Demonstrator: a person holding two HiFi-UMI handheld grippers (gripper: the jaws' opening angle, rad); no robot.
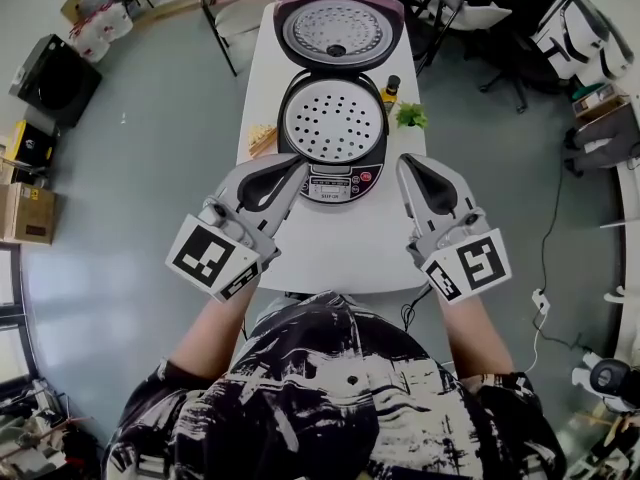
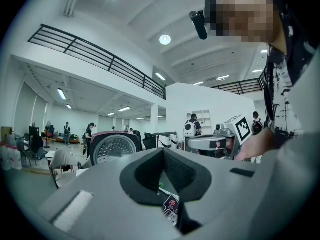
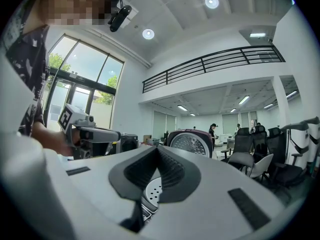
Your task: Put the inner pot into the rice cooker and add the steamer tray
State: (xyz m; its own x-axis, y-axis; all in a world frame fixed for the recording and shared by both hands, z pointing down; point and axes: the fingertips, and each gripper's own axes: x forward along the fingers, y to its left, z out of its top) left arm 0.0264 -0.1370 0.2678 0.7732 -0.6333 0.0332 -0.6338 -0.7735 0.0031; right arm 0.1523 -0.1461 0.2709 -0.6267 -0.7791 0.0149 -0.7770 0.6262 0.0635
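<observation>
The rice cooker (image 1: 332,180) stands open on the white table (image 1: 300,258), its lid (image 1: 337,30) tipped back. A perforated steamer tray (image 1: 333,120) fills its mouth; the inner pot below is hidden. My left gripper (image 1: 300,165) is shut and empty, tips beside the cooker's front left. My right gripper (image 1: 403,160) is shut and empty at its front right. In the left gripper view the jaws (image 2: 163,149) meet with the control panel behind them. In the right gripper view the jaws (image 3: 157,146) meet with the tray (image 3: 150,196) behind them.
A small dark bottle (image 1: 391,87) and a green plant (image 1: 411,116) stand right of the cooker. A yellowish object (image 1: 262,136) lies at its left by the table edge. Chairs stand beyond the table's far end.
</observation>
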